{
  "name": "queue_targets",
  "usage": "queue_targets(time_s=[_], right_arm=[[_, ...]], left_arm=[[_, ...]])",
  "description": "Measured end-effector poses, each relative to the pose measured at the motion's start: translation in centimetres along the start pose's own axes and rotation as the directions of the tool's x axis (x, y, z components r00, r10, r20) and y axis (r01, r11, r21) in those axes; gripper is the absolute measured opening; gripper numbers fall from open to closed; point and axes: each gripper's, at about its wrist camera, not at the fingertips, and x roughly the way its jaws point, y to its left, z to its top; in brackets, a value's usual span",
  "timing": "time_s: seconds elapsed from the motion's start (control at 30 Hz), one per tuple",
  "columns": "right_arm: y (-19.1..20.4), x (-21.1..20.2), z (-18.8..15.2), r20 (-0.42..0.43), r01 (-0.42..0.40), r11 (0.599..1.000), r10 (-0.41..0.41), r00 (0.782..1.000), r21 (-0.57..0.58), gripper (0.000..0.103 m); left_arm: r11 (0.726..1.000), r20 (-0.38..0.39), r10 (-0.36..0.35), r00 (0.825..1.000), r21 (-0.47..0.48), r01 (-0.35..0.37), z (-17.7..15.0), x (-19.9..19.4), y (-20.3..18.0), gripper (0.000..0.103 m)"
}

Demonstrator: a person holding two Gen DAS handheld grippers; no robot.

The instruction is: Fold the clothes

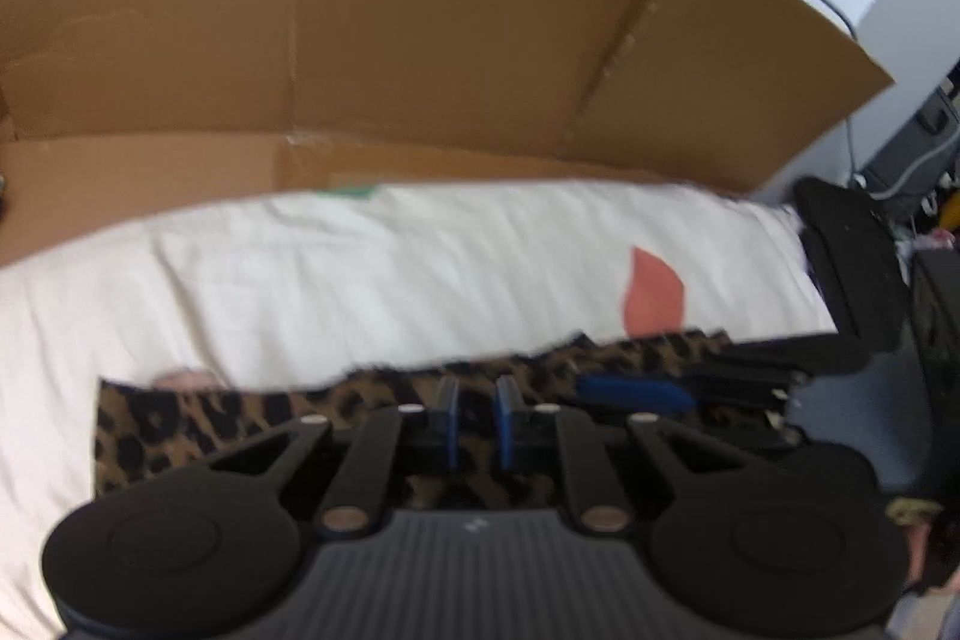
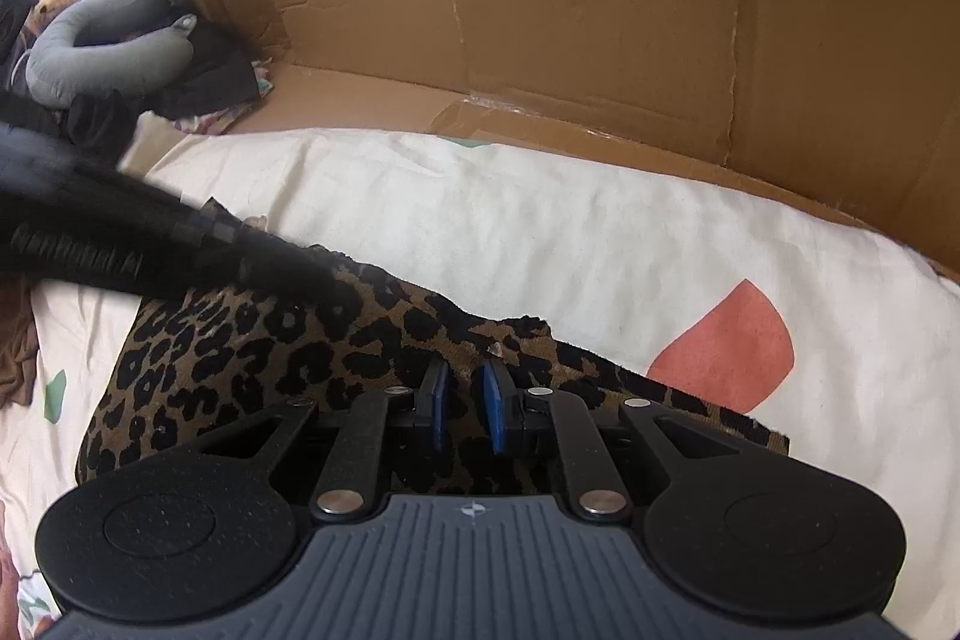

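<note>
Leopard-print garment (image 2: 252, 370) lay on the white sheet (image 2: 540, 220); both grippers (image 1: 477, 421) (image 2: 465, 412) stood nearly closed over its edge, grip uncertain. Pinch one layer, lift evenly.

Lying flat on the sheet (image 2: 540, 220): the garment (image 2: 252, 358), its far edge running ahead of both hand-held grippers. Hovering over its right part, the right hand-held gripper (image 2: 467, 388); over its middle, the left hand-held gripper (image 1: 477, 403), reaching in from the left in the right wrist view. Standing behind the sheet, the cardboard (image 1: 360, 40). Sitting beyond the sheet's far left corner, a neck pillow (image 2: 102, 46) on a pile of clothes (image 2: 204, 82).
</note>
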Motion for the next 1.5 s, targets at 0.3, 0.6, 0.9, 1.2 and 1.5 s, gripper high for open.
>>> queue_targets(time_s=[0.3,0.6,0.9,1.2,1.5], right_arm=[[0.5,-1.2,0.0,0.028,0.021,0.998,-0.023,0.999,0.066,0.022],[2.0,-3.5,-2.3,0.079,-0.017,0.998,0.013,0.997,0.052,0.023],[2.0,-2.9,-4.4,0.02,-0.037,0.998,0.036,0.999,0.044,0.035],[1.8,-4.6,-7.1,0.007,-0.013,1.0,0.013,1.0,-0.018,0.034],[-1.5,-7.6,-8.5,0.026,0.12,0.991,-0.122,0.992,0.063,0.033]], left_arm=[[1.0,-0.018,0.025,1.0,-0.012,-0.025,-1.3,2.6,0.6,0.014],[0.999,-0.003,0.05,0.999,0.005,-0.05,-1.5,3.0,0.2,0.013],[0.996,-0.013,0.093,0.996,0.019,-0.093,-1.3,3.1,-0.5,0.012],[0.994,-0.028,0.105,0.994,0.044,-0.103,-1.0,3.4,-0.5,0.012],[0.994,-0.029,0.102,0.994,0.044,-0.101,-1.0,3.4,-0.5,0.012]])
